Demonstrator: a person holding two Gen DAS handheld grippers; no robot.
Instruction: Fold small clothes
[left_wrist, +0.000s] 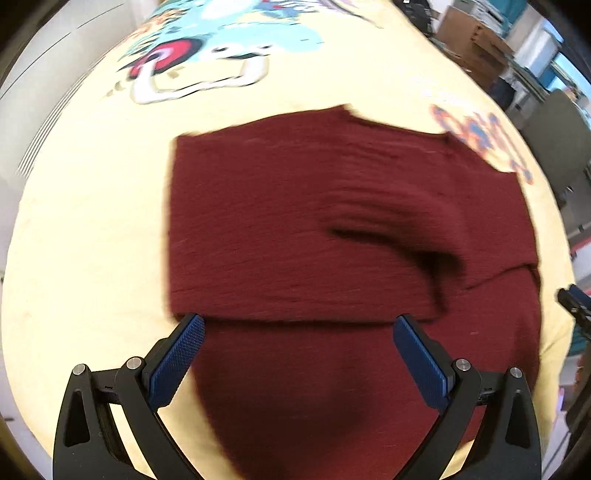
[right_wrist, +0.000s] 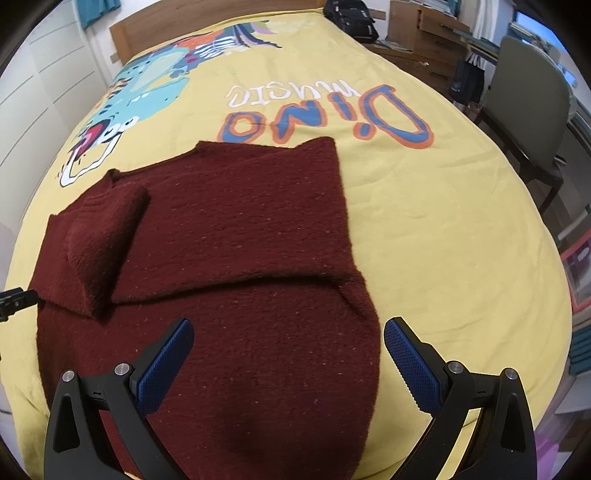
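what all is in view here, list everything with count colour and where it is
sweater: one, dark red knit, partly folded, lying flat on the bedspread in front of both grippers
bedspread: one, yellow with a dinosaur print and "Dino music" lettering, covering the bed
headboard: one, brown wood, far end of the bed
bag: one, black, at the bed's far right corner
chair: one, grey-green with dark wooden frame, right of the bed
cardboard boxes: several, brown, far right beyond the bed
left gripper: one, black with blue pads, open, above the sweater's near part
right gripper: one, black with blue pads, open, above the sweater's near right edge
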